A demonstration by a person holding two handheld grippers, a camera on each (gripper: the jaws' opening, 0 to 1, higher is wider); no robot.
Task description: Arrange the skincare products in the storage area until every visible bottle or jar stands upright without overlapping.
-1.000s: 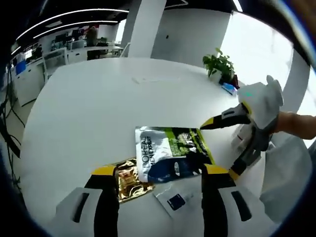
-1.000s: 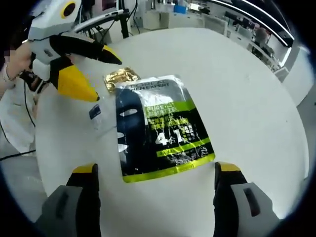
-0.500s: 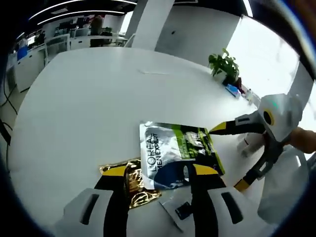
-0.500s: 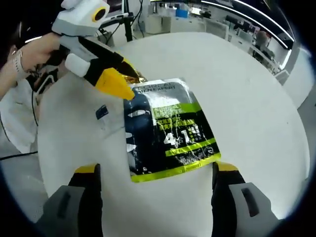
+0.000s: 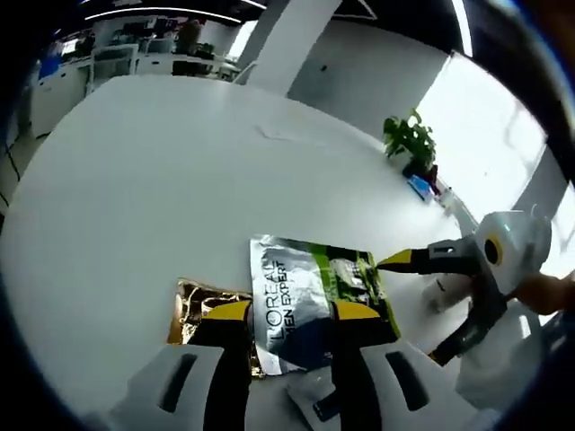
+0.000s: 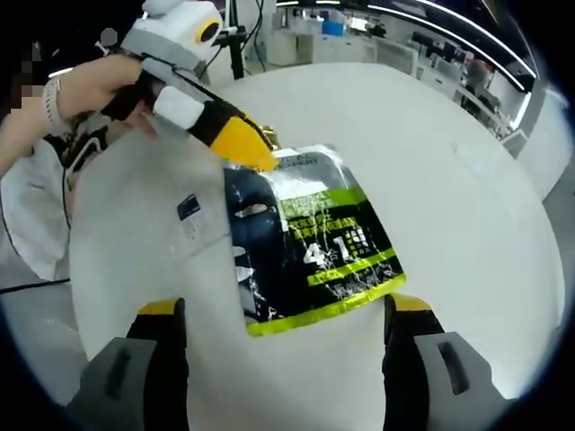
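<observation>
The big face-mask packet (image 6: 305, 238), dark blue with a green stripe and the words "L'Oreal Men Expert" on it, lies flat near the middle of the round white table (image 6: 431, 153). In your left gripper view the same packet (image 5: 301, 301) sits right in front of your left gripper (image 5: 280, 312), and the two yellow tips stand one on each side of its near end, fairly close together. You cannot tell from here if the tips press the packet or just hang over it. A shiny gold packet (image 5: 193, 310) lies just beside the big packet, partly under the left tip, and its edge seems tucked under the big packet. A small see-through packet with a dark blue label (image 6: 190, 211) lies on the table beside the big packet, on the side near your body. In your right gripper view your right gripper (image 6: 280, 310) is spread wide, with one tip on each side of the big packet's near end, and it holds nothing. There you can also see your left gripper (image 6: 243, 144) coming in from the top left, its yellow tip down on the far end of the big packet, with your hand (image 6: 85, 90) behind it. In your left gripper view your right gripper (image 5: 422, 296) reaches in from the right, jaws wide apart, one tip close to the packet's green edge. A green potted plant (image 5: 411, 139) stands far off at the table's edge, with a small blue thing (image 5: 420, 186) next to it.
</observation>
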